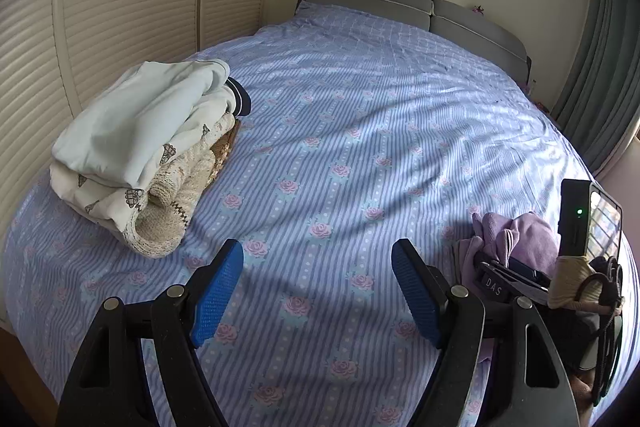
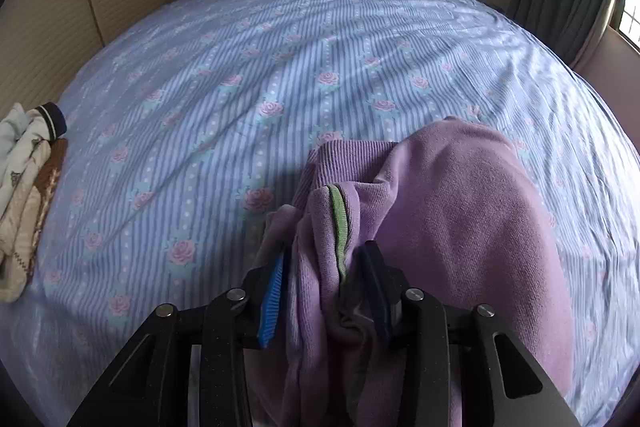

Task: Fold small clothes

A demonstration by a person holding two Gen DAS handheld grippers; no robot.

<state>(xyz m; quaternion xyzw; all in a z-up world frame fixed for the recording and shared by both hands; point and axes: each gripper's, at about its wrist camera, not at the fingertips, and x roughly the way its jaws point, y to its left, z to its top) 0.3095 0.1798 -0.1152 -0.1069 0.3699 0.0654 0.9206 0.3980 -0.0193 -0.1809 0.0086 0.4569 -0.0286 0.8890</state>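
Two hand-held grippers are seen over a bed covered in a blue striped sheet with pink roses. The left gripper is held wide open above bare sheet, with nothing between its blue pads. The right gripper is partly open around a bunched fold of a purple garment; the cloth fills the gap between the jaws, and the pads do not appear to be pressing on it, so it is judged to be released rather than gripped. The garment, with a thin green trim at one edge, lies heaped on the sheet near the foot of the bed, on the right side. A stack of folded clothes is set well apart at the left edge of the bed. For the step in hand, the garment would best be spread flat before any fold is made, with one corner or hem taken by each gripper so that the fabric is drawn smooth and not folded while crumpled. Much of the garment is hidden below the right gripper and cut off at the lower edge, so its type and shape cannot be told. In the left wrist view it is largely blocked by the other device.
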